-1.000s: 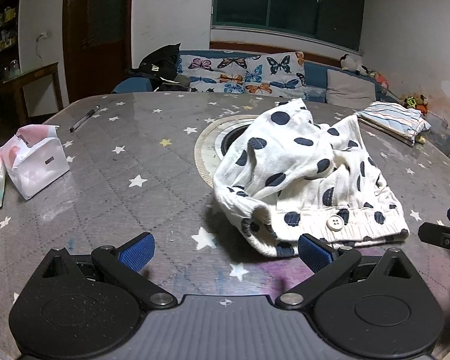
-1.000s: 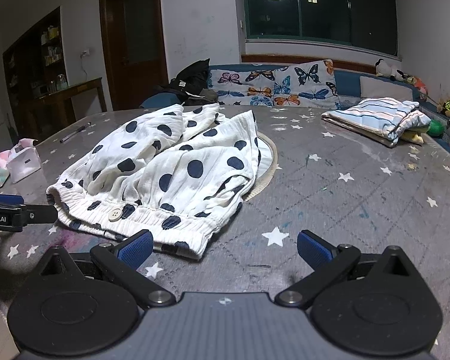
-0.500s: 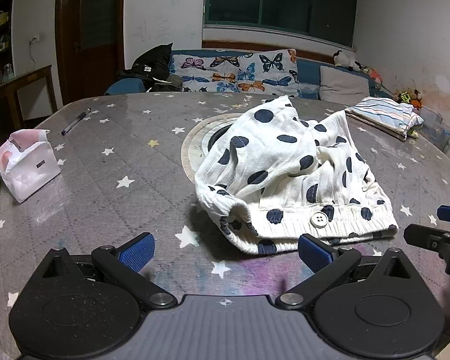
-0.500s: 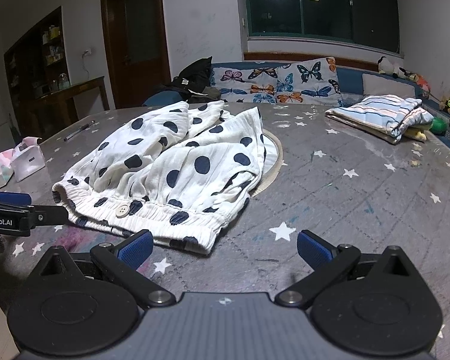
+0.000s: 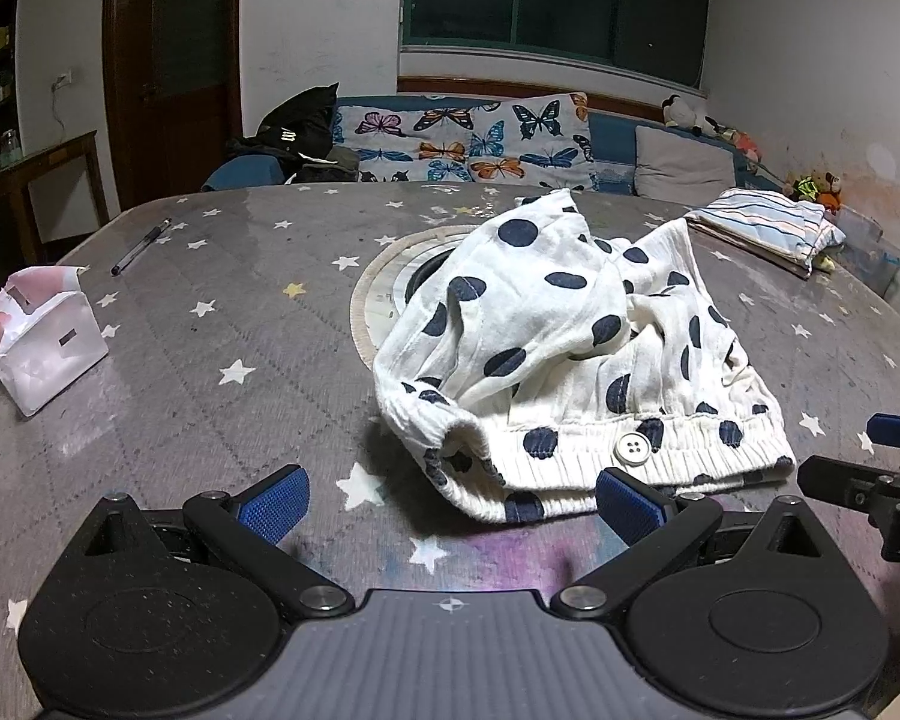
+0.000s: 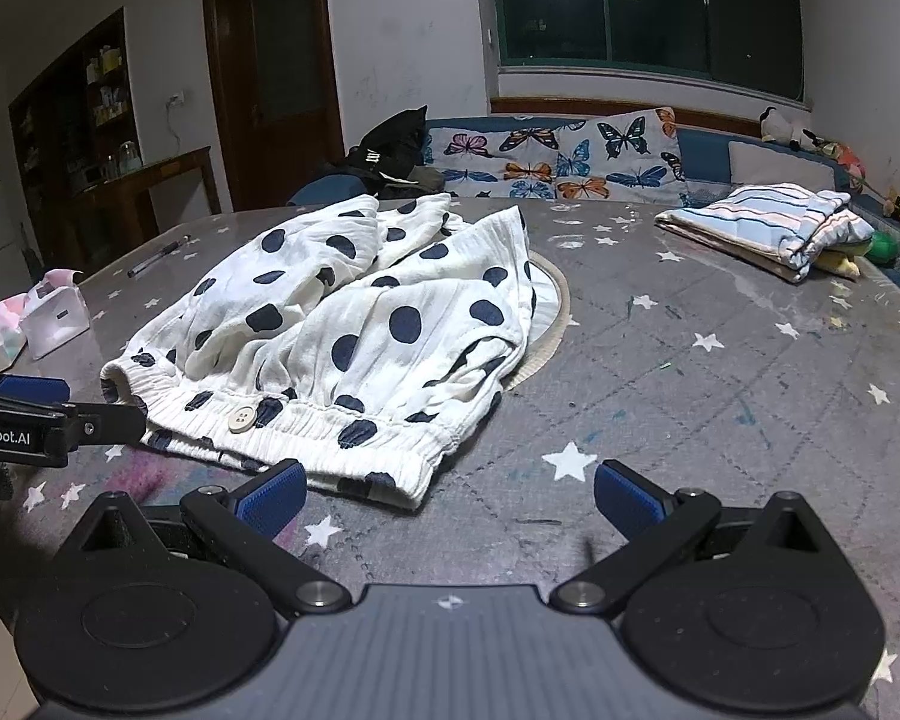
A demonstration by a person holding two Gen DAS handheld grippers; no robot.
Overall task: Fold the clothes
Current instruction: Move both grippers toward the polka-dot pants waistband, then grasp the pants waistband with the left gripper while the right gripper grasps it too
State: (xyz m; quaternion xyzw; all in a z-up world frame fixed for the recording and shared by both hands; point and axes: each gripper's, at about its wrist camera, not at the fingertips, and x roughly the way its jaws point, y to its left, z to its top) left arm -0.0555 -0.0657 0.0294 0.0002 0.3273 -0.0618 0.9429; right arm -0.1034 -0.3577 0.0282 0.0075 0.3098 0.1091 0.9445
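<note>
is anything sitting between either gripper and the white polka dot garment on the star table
Nothing visible does. The left gripper and right gripper are both open, with only bare grey star-printed tabletop before the elastic waistband of the white navy-dotted garment. The tissue pack, pen and folded striped cloth lie well aside.

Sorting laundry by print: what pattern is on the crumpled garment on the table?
White with dark navy polka dots; the garment shows best in the right wrist view.
</note>
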